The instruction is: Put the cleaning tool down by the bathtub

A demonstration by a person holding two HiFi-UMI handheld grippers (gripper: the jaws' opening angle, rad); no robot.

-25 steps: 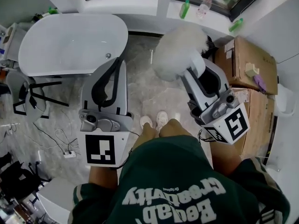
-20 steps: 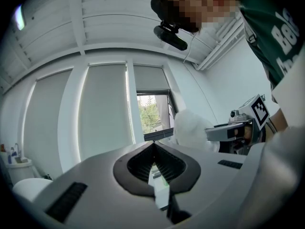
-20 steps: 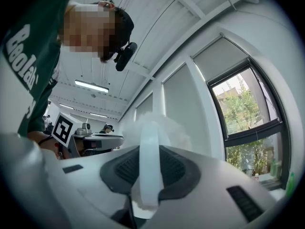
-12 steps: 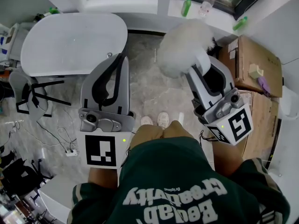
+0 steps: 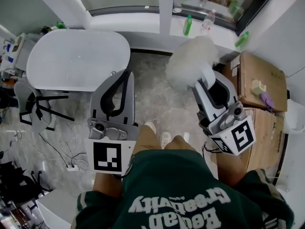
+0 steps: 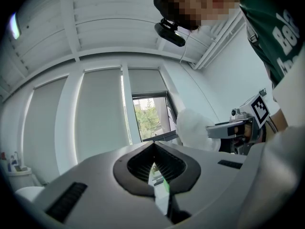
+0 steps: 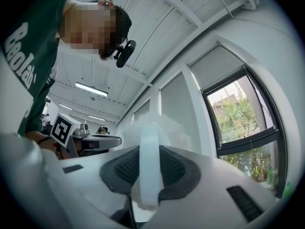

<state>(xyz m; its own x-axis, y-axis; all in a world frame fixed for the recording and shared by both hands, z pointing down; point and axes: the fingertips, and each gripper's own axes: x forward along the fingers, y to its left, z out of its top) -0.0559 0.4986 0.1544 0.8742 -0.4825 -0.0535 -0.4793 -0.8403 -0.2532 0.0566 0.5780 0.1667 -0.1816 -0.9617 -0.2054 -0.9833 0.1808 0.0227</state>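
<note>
The cleaning tool is a fluffy white duster (image 5: 190, 63) with a white handle (image 7: 148, 166). My right gripper (image 5: 206, 76) is shut on that handle and holds the fluffy head out over the marble floor, right of the bathtub's end. The white oval bathtub (image 5: 78, 58) lies at the upper left of the head view. My left gripper (image 5: 122, 75) hovers just in front of the tub's near right corner, jaws shut with nothing in them. In the left gripper view my left gripper (image 6: 153, 147) points level at a window, and the duster (image 6: 195, 130) shows to its right.
Cardboard boxes (image 5: 259, 75) stand along the right wall. Green and clear bottles (image 5: 188, 25) sit on the window ledge behind the duster. A black-framed chair (image 5: 35, 104) and floor cables (image 5: 66, 151) lie left of the tub. The person's feet (image 5: 157, 132) stand between the grippers.
The person has stepped across the floor and more of the window ledge shows. Both grippers travelled level with the body. The duster stays in the right gripper and the left stays shut.
</note>
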